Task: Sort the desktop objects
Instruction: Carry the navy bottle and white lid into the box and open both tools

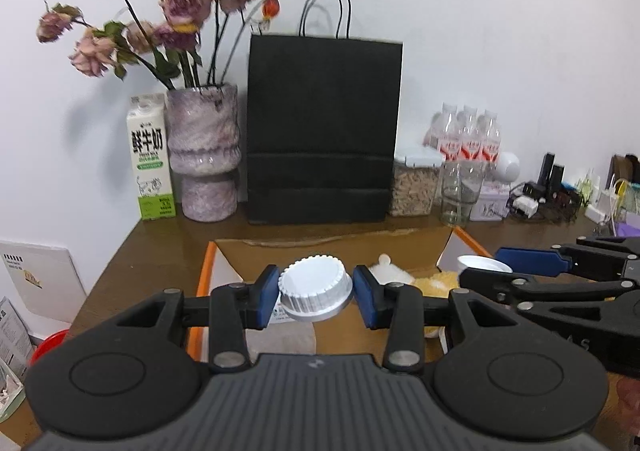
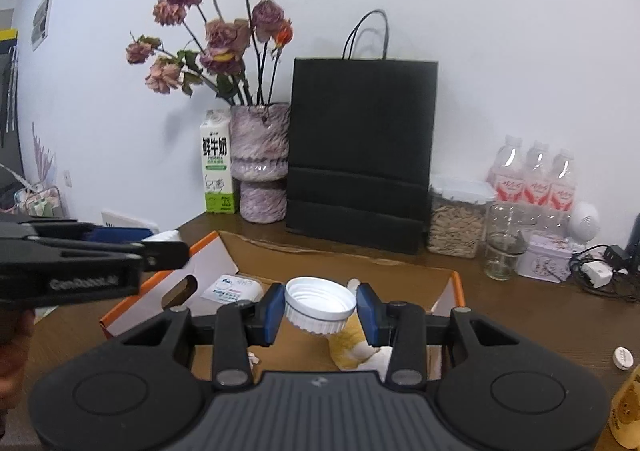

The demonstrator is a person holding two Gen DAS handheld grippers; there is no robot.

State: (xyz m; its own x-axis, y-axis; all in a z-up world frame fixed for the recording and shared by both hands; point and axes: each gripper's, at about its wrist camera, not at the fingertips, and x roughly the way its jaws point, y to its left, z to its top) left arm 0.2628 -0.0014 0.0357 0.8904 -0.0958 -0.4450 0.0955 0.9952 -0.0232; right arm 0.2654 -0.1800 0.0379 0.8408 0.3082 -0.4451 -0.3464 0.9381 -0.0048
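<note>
In the left wrist view my left gripper (image 1: 316, 291) is shut on a white ribbed cap (image 1: 310, 283), closed top up, pinched between the blue pads. In the right wrist view my right gripper (image 2: 320, 307) is shut on a second white ribbed cap (image 2: 318, 301), hollow side up. Both hang over an open cardboard box with orange edges (image 1: 203, 279) (image 2: 460, 293). The right gripper (image 1: 494, 269) with its cap (image 1: 482, 263) shows at the right of the left view. At the left of the right view, the left gripper (image 2: 160, 242) is side-on.
Inside the box lie a yellow plush toy (image 2: 352, 347) and a white packet (image 2: 230, 289). Along the wall stand a milk carton (image 1: 150, 159), a vase of dried roses (image 1: 204, 155), a black paper bag (image 1: 320, 131), a seed jar (image 2: 456, 223), an empty glass jar (image 2: 502, 247), several water bottles (image 2: 534, 179) and cables (image 2: 600, 271).
</note>
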